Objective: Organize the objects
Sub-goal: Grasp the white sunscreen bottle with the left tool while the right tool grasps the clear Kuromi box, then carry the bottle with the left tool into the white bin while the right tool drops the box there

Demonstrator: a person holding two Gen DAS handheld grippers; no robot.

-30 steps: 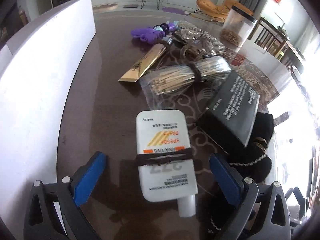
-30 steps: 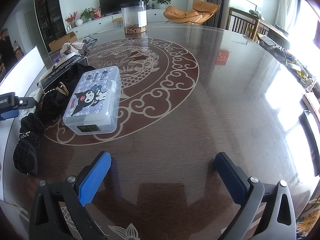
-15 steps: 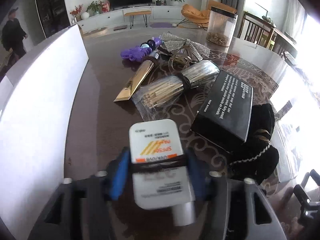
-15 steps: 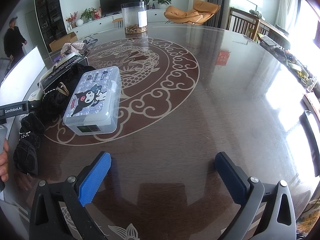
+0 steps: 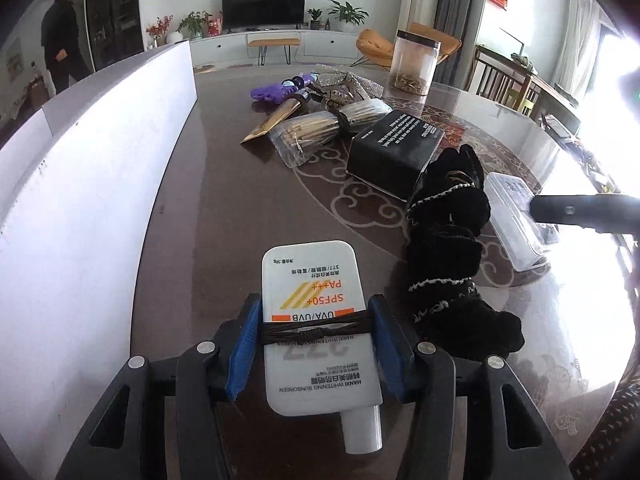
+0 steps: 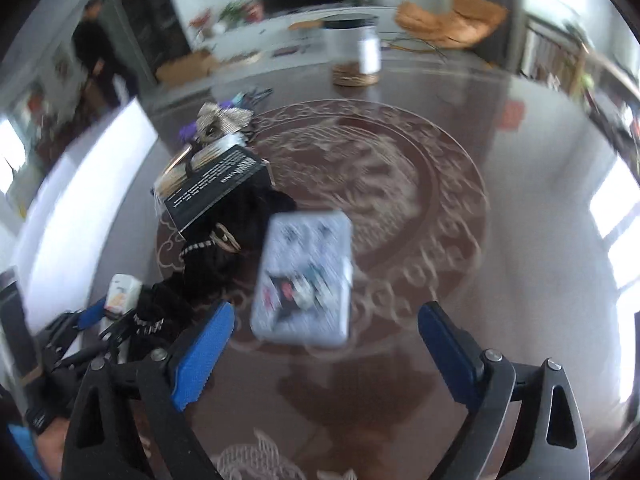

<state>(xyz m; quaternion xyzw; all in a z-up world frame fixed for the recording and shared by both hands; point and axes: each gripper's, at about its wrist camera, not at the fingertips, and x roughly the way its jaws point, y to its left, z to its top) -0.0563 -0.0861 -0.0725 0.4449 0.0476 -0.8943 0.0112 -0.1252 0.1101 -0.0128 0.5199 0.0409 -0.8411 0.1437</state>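
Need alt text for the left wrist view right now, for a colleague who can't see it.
The left gripper is shut on a white sunscreen tube, cap toward the camera, above a dark patterned table. Black fabric, a black box and a bagged bundle of sticks lie beyond.

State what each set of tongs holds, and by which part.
The left tongs clamp the white sunscreen tube across its lower body, at the dark hair tie. The right tongs are open, holding nothing.

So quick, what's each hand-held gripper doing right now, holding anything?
Left hand-held gripper: closed on the white sunscreen tube.
Right hand-held gripper: open, holding nothing, above the table.
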